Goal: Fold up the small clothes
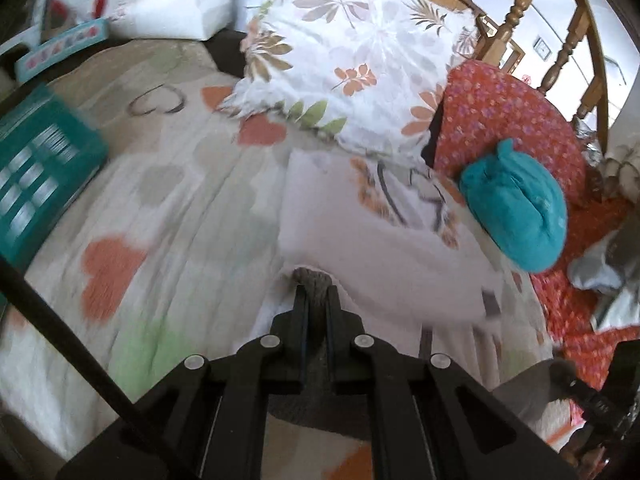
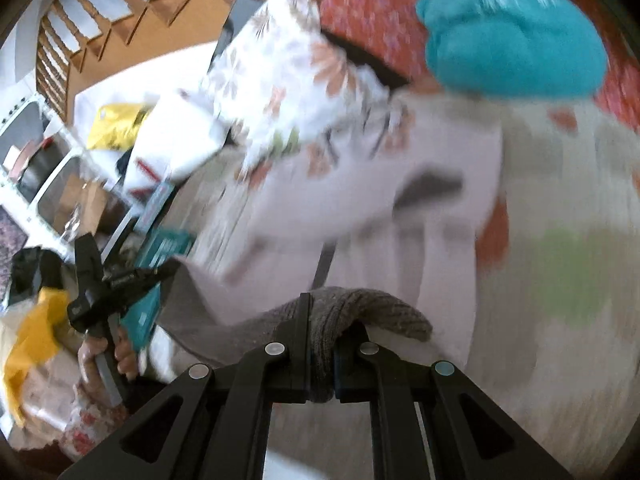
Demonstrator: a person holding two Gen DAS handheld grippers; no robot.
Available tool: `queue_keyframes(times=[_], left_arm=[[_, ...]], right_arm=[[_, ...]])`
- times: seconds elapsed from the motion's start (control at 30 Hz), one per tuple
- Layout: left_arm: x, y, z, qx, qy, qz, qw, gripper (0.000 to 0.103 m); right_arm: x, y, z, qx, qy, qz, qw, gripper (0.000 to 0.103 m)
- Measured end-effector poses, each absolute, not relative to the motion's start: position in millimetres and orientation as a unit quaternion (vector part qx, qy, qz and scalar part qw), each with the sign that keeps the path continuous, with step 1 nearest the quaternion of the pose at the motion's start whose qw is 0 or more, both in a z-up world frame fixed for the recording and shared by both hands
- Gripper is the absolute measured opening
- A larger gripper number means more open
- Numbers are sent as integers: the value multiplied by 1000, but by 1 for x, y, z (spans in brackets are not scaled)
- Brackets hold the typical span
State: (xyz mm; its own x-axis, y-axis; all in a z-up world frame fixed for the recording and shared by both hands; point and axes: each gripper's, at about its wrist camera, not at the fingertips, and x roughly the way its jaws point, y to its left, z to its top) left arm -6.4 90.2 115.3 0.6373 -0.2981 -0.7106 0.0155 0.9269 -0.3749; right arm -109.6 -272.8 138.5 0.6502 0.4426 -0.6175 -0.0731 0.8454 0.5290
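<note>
A small pale pink garment (image 1: pixel 380 248) with grey knit trim and a flower print lies on the heart-patterned bedsheet (image 1: pixel 152 208). My left gripper (image 1: pixel 316 292) is shut on its grey knit edge (image 1: pixel 314 278). In the right wrist view the garment (image 2: pixel 360 200) is blurred, and my right gripper (image 2: pixel 320 320) is shut on its grey knit cuff (image 2: pixel 372 312). The left gripper (image 2: pixel 160 270) also shows there at the left, held by a hand and pinching the fabric.
A floral pillow (image 1: pixel 352 56) and a red patterned pillow (image 1: pixel 508 120) lie at the head of the bed. A teal bundle (image 1: pixel 516 208) rests beside the garment. A teal basket (image 1: pixel 36 172) stands at the left. A wooden headboard (image 1: pixel 520 8) is behind.
</note>
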Motion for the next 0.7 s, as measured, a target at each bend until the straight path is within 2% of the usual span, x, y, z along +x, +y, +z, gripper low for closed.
queue_keyframes(times=[0.17, 0.47, 0.5, 0.53, 0.57, 0.6, 0.63, 0.67, 0.7], left_arm=[[94, 74, 97, -168, 431, -78, 883, 6], [172, 62, 52, -173, 457, -90, 868, 9], [176, 65, 53, -183, 450, -88, 869, 12], [179, 71, 54, -198, 441, -83, 872, 22], [181, 79, 56, -216, 431, -78, 873, 39], [182, 87, 59, -231, 424, -71, 873, 48], [181, 92, 61, -237, 420, -66, 873, 60], [179, 97, 65, -241, 415, -60, 876, 62], [177, 100, 68, -235, 414, -54, 878, 62]], right_arm=[[-14, -297, 128, 234, 392, 85, 886, 8], [85, -327, 55, 253, 439, 51, 861, 8], [92, -328, 51, 256, 438, 52, 860, 9], [99, -331, 46, 262, 435, 49, 860, 10], [103, -331, 45, 264, 434, 47, 860, 11], [107, -331, 44, 259, 434, 44, 862, 18], [109, -329, 45, 248, 431, 40, 867, 35], [109, -326, 48, 233, 427, 33, 873, 46], [107, -323, 53, 213, 419, 22, 882, 64]])
